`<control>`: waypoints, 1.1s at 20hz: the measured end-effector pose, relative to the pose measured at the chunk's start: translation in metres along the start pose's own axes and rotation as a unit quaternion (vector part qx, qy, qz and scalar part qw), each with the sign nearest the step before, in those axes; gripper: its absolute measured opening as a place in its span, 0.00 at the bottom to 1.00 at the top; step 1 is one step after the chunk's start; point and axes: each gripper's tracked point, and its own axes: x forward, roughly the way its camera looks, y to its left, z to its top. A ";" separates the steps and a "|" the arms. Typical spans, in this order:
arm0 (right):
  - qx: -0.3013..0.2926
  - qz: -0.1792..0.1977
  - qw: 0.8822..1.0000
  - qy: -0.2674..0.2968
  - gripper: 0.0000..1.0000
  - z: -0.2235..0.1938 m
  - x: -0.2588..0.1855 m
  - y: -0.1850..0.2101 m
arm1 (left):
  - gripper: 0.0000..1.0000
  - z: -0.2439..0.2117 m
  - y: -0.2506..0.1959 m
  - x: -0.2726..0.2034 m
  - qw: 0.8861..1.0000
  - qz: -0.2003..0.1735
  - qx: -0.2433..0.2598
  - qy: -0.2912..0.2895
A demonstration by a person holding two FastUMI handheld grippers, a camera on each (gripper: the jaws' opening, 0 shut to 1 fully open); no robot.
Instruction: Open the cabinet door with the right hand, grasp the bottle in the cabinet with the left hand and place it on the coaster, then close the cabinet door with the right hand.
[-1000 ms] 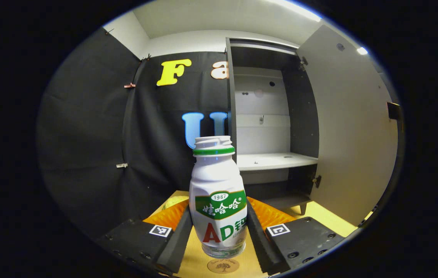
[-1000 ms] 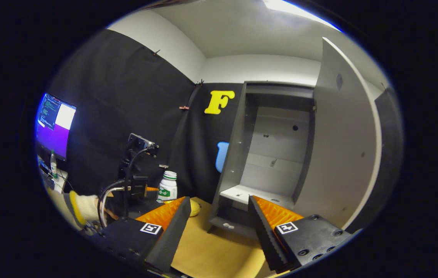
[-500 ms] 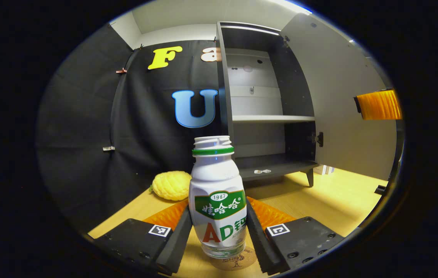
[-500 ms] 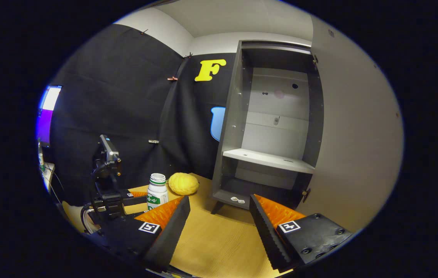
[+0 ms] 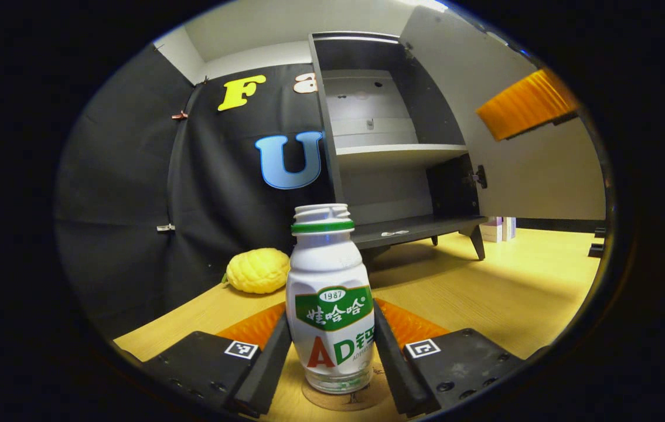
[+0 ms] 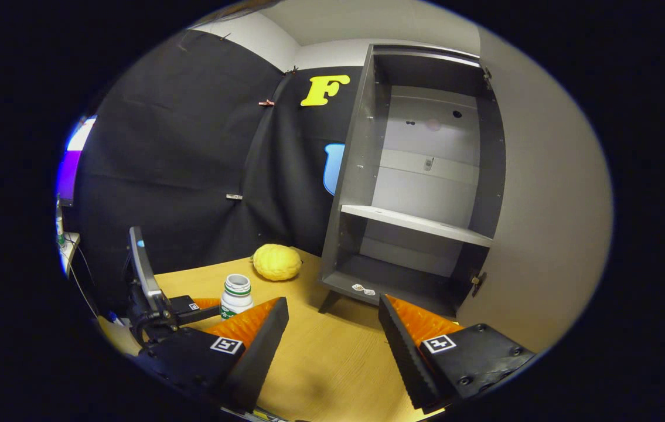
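Working from the left: my left claw grips the bottle, both fingers pressed against its sides just below the label band; I judge the placing step all but done. The bottle stands upright, long axis vertical, open neck up, and its base sits on or just over the coaster, whose round edge shows beneath it; I cannot tell whether the base is fully seated. In the right gripper view the same bottle sits low on the bench, the yellow lumpy fruit behind it, well clear.

Further right stands the cabinet, shelves bare, its door swung wide; my right claw hangs open and empty over the bench, just in front of the cabinet's foot, the door's inner face to its right.

The coming moves turn on two things, as I read it: the left claw need only spread and back off straight, leaving the bottle plumb; the door lies to the right of my right claw, which is far nearer to it, so it must reach the outer edge to swing the door shut.
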 end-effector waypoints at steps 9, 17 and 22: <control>-0.006 0.001 1.000 0.002 0.95 0.003 -0.006 -0.002 | 0.94 -0.001 0.002 -0.003 0.999 0.015 -0.023 0.025; -0.009 -0.003 1.000 -0.003 0.95 0.025 -0.024 -0.005 | 0.96 0.051 0.018 0.008 0.999 0.031 -0.008 0.007; 0.007 -0.020 1.000 -0.021 0.96 0.076 -0.051 -0.021 | 0.96 0.153 0.020 0.012 1.000 0.000 0.002 -0.018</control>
